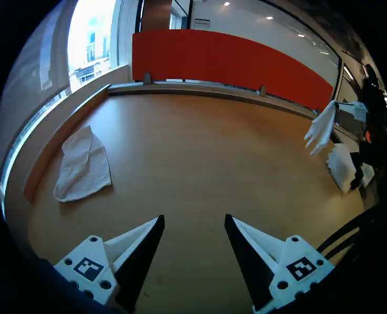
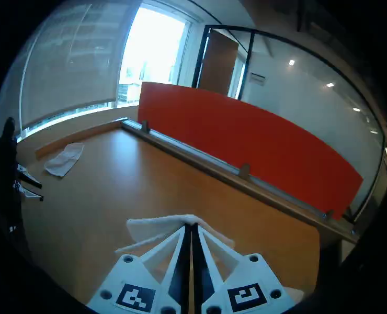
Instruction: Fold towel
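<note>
Tongs, left pair [image 1: 193,217]: open wide, nothing between the fingers, held low over bare bench [image 1: 204,157]. Right tongs [image 2: 191,228]: closed, fingers pressed together on a fold of the white towel [image 2: 157,226]. From the left gripper view, that towel hangs off the right tongs in a limp bunch, far ahead and to the right of the left pair.

- Second towel [image 1: 83,165] lies loosely folded on the bench, ahead-left of the left tongs, well apart from them.
- Pile of white cloth [image 1: 342,167] sits just below the hanging towel.

Risks, as I judge them:
- One pinch point only — the cloth is bunched, no corner plainly presented. If the left tongs close on the nearest fold instead of a true corner, the towel will spread crooked and the fold will come out skewed.
- The right tongs' bite looks shallow, near an edge. A sideways tug from the left pair could pull the cloth free.
- Lowering the towel where it hangs would drop it onto the pile — better clear bench first.
</note>
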A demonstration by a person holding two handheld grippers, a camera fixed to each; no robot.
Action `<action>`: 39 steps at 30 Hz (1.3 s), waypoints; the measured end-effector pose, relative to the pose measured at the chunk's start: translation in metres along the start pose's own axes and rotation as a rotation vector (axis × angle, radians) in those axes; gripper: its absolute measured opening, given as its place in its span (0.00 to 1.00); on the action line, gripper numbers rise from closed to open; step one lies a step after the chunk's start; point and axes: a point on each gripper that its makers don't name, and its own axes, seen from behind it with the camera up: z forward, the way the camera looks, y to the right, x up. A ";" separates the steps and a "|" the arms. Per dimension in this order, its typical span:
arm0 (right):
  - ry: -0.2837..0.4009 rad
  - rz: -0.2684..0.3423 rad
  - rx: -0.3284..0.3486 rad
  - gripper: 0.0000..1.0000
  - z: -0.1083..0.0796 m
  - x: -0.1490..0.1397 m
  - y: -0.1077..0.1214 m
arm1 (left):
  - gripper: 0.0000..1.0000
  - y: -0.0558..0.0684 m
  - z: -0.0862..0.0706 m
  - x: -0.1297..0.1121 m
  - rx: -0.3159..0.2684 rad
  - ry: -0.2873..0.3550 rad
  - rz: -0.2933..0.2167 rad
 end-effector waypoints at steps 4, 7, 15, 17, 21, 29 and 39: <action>-0.004 0.017 -0.024 0.02 -0.006 -0.004 0.023 | 0.85 0.001 0.001 0.001 0.002 -0.002 0.006; -0.006 0.024 -0.041 0.02 -0.011 -0.007 0.038 | 0.85 0.002 0.001 0.001 0.004 -0.005 0.008; -0.021 0.030 -0.079 0.02 -0.020 -0.016 0.075 | 0.85 0.007 0.003 0.004 0.006 -0.008 0.014; -0.024 0.031 -0.087 0.02 -0.023 -0.018 0.083 | 0.85 0.008 0.003 0.005 0.007 -0.008 0.016; -0.033 0.027 -0.104 0.02 -0.027 -0.022 0.102 | 0.85 0.011 0.004 0.007 0.010 -0.009 0.024; -0.042 0.029 -0.149 0.02 -0.040 -0.026 0.143 | 0.85 0.016 0.005 0.007 0.012 -0.014 0.031; -0.057 0.037 -0.201 0.02 -0.056 -0.033 0.188 | 0.85 0.022 0.006 0.009 0.014 -0.017 0.040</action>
